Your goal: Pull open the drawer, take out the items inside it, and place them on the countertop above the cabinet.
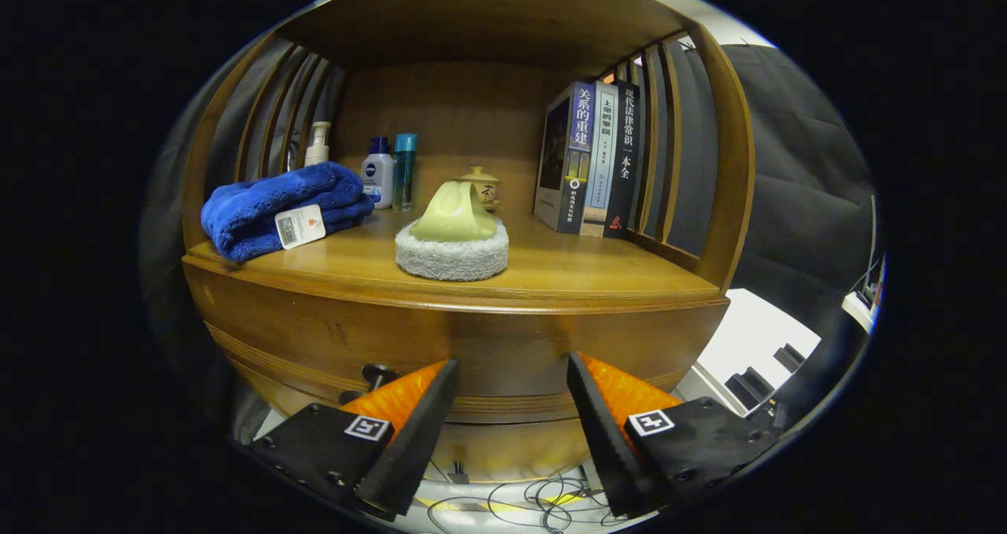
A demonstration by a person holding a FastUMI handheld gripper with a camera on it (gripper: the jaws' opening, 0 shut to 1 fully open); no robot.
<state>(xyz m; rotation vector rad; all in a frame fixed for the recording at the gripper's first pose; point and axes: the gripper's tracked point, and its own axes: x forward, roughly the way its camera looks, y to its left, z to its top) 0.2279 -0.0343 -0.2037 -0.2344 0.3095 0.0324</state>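
Gripper (511, 369) fingers spread apart at bottom centre, nothing between them, drawer front (488, 345) just ahead; knob (378, 373) lower left by left finger. Countertop (566, 270) above: scrubber (451, 239) at centre, towel (287, 208) left, bottles (391, 171) behind towel, books (590, 160) upright at right, small jar (481, 185) behind scrubber

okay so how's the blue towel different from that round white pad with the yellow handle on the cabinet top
The blue towel is folded, plush and dark blue with a tag; the scrub pad is a round white disc under a pale yellow handle. The towel lies near the bottles, the pad nearer the front edge, beyond the open claw. Both rest on the wooden countertop.
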